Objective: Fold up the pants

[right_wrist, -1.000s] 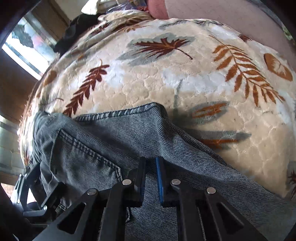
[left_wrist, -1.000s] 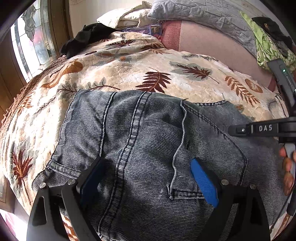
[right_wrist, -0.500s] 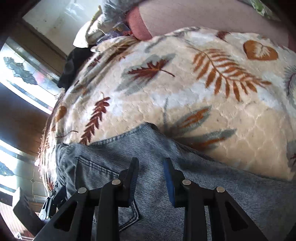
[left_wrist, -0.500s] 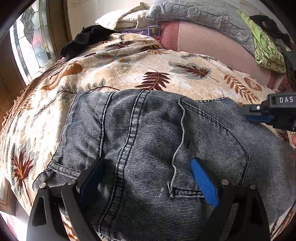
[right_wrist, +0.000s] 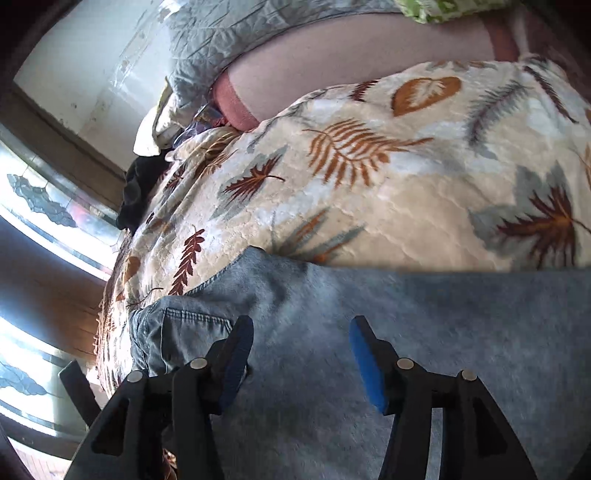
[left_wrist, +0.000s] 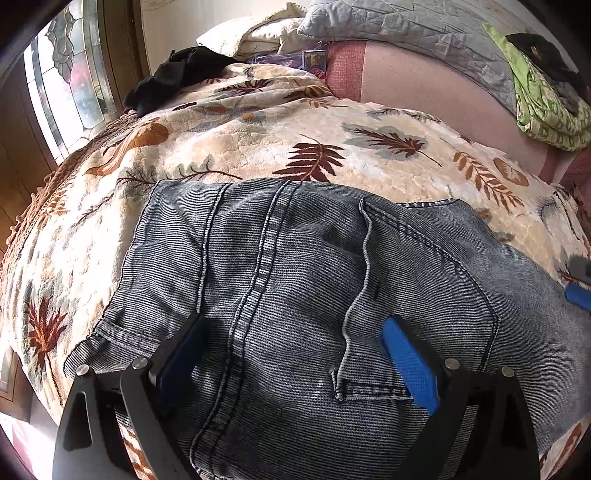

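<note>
Denim makes up the one pair of pants (left_wrist: 303, 295): grey-blue, ribbed, stonewashed, with doubled seams, a belt loop and a stitched pocket corner. It lies folded in a thick, rounded slab on the near part of the bed, over a plush cream blanket (left_wrist: 258, 147) printed with rust and grey leaves. The left gripper (left_wrist: 295, 354) hangs just over the denim with its two blue-padded fingers spread wide and nothing clamped. The right gripper (right_wrist: 301, 354) is above the pants' blurred right stretch; its jaws are opening, about halfway apart, and pinch no cloth. At the head of the bed sit a quilted grey pillow (left_wrist: 406, 29), a black garment (left_wrist: 173, 77) and a green patterned cloth (left_wrist: 546, 110).
</note>
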A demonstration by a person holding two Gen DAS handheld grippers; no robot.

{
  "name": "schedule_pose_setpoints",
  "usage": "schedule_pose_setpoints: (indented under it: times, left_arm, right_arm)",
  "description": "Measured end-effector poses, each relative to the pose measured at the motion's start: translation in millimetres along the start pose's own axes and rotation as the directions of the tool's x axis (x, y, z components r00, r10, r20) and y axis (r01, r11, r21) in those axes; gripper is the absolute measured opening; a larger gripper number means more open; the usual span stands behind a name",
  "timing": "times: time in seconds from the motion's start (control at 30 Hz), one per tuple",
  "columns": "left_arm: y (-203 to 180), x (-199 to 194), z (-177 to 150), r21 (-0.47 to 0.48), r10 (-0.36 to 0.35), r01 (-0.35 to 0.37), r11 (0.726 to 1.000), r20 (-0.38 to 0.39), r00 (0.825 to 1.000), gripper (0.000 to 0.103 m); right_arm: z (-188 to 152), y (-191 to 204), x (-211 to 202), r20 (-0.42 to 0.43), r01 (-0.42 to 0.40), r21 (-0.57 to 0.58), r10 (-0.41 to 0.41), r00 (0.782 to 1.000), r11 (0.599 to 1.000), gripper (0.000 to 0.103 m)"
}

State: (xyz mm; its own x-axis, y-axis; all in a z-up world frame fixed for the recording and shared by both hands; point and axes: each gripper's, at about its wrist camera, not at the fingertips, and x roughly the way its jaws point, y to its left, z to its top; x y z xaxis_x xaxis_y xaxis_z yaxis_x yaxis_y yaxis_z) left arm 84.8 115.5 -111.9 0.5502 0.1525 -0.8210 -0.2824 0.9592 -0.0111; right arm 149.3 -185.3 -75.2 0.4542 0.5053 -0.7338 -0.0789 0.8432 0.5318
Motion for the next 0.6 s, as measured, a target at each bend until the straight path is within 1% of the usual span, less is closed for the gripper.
schedule_pose_setpoints:
  times: [0.1, 0.13, 0.17, 0.2, 0.23, 0.27, 0.3, 0.33, 0.37, 0.43, 0.5, 0.53, 0.57, 0.6]
  left_arm:
    - [-2, -6, -2, 0.011, 0.014, -0.015, 1.0, 0.02, 1.0, 0.095]
    - [-3, -9, -3, 0.011, 0.021, -0.021, 1.0, 0.034, 0.999, 0.095]
    - [-5, -12, -4, 0.01, 0.025, -0.026, 1.0, 0.051, 0.998, 0.095]
    - [-6, -17, -4, 0.009, 0.026, -0.026, 1.0, 0.071, 0.997, 0.095]
    - [-8, -22, -5, 0.011, 0.02, -0.021, 1.0, 0.096, 0.995, 0.095]
    - [-11, -27, -6, 0.018, 0.012, -0.014, 1.0, 0.123, 0.992, 0.095]
    - [-14, -33, -7, 0.03, 0.005, -0.01, 0.999, 0.151, 0.989, 0.095]
    - [-17, -39, -9, 0.045, 0.001, -0.009, 0.999, 0.178, 0.984, 0.095]
    - [-20, -44, -11, 0.058, -0.002, -0.009, 0.998, 0.2, 0.98, 0.095]
    - [-26, -52, -14, 0.086, -0.025, 0.007, 0.996, 0.212, 0.977, 0.095]
    - [-32, -59, -17, 0.106, -0.061, 0.041, 0.994, 0.197, 0.979, 0.095]
    - [-36, -62, -21, 0.114, -0.083, 0.061, 0.992, 0.198, 0.977, 0.095]
    - [-42, -64, -25, 0.129, -0.1, 0.075, 0.989, 0.197, 0.975, 0.095]
    - [-49, -63, -30, 0.147, -0.107, 0.081, 0.986, 0.181, 0.978, 0.095]
  right_arm:
    - [-34, -32, -28, 0.027, 0.011, 0.048, -0.012, 1.0, 0.999, 0.059]
    - [-43, -45, -30, 0.022, 0.032, 0.065, -0.034, 0.999, 0.997, 0.064]
    - [-50, -59, -27, -0.001, 0.087, 0.085, -0.087, 0.996, 0.993, 0.07]
    - [-55, -75, -19, -0.037, 0.096, 0.11, -0.092, 0.995, 0.989, 0.069]
    - [-57, -86, -22, -0.011, 0.033, 0.135, -0.032, 0.999, 0.99, 0.068]
    - [-55, -92, -30, 0.005, -0.011, 0.176, 0.011, 1.0, 0.984, 0.068]
    - [-53, -94, -39, 0.011, -0.033, 0.216, 0.031, 0.999, 0.976, 0.068]
    - [-52, -94, -51, 0.048, -0.064, 0.217, 0.055, 0.997, 0.974, 0.068]
    - [-51, -92, -65, 0.094, -0.085, 0.194, 0.067, 0.993, 0.977, 0.069]
    - [-54, -97, -90, 0.153, -0.094, 0.19, 0.065, 0.986, 0.977, 0.069]
    - [-63, -113, -106, 0.184, -0.095, 0.221, 0.054, 0.981, 0.971, 0.07]
    - [-68, -124, -112, 0.191, -0.076, 0.249, 0.028, 0.981, 0.966, 0.072]
    - [-74, -137, -114, 0.188, -0.048, 0.275, -0.005, 0.982, 0.96, 0.077]
    - [-80, -154, -113, 0.173, -0.015, 0.309, -0.04, 0.984, 0.951, 0.079]
